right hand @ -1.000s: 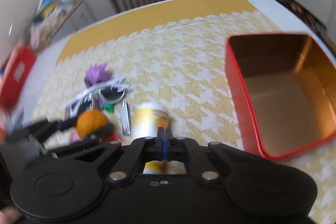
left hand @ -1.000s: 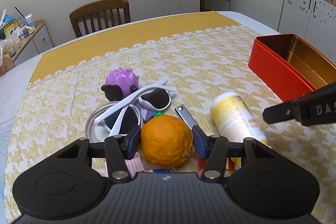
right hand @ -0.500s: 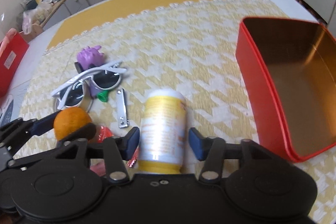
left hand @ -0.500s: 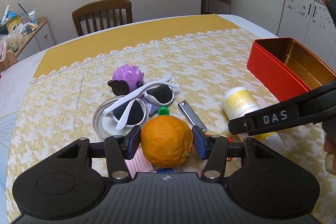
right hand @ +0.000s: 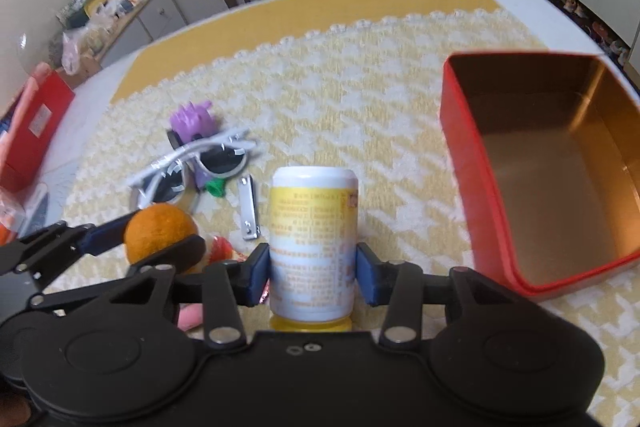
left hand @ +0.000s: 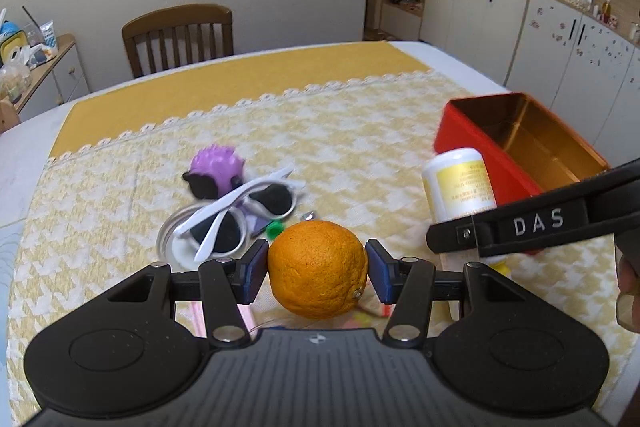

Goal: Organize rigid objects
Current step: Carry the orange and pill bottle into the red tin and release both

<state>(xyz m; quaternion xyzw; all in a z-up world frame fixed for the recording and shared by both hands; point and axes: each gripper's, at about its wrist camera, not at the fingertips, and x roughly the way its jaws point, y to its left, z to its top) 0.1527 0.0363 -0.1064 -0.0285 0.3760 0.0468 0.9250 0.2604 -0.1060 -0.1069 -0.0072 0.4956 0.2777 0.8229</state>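
My left gripper [left hand: 316,269] clamped the orange [left hand: 318,269]; my right gripper [right hand: 311,273] clamped the bottle [right hand: 312,243]. Red tin [right hand: 456,131], at two o'clock, was empty; sunglasses [right hand: 192,167] remained on the bench [right hand: 360,107].

Steel nail clipper [left hand: 308,215] mostly hidden behind round orange fruit [left hand: 318,269], red items beneath that fruit blurred, unidentifiable, red rectangular tin [right hand: 540,163] cut by frame edge.

Left gripper [left hand: 316,269] angled down over table, my pads clamped on orange [left hand: 318,269], lifted clear. Right gripper [right hand: 312,275] pitched steeper; jaws opened within last second, pads now flanking white-and-yellow bottle [right hand: 312,235], touching its sides.
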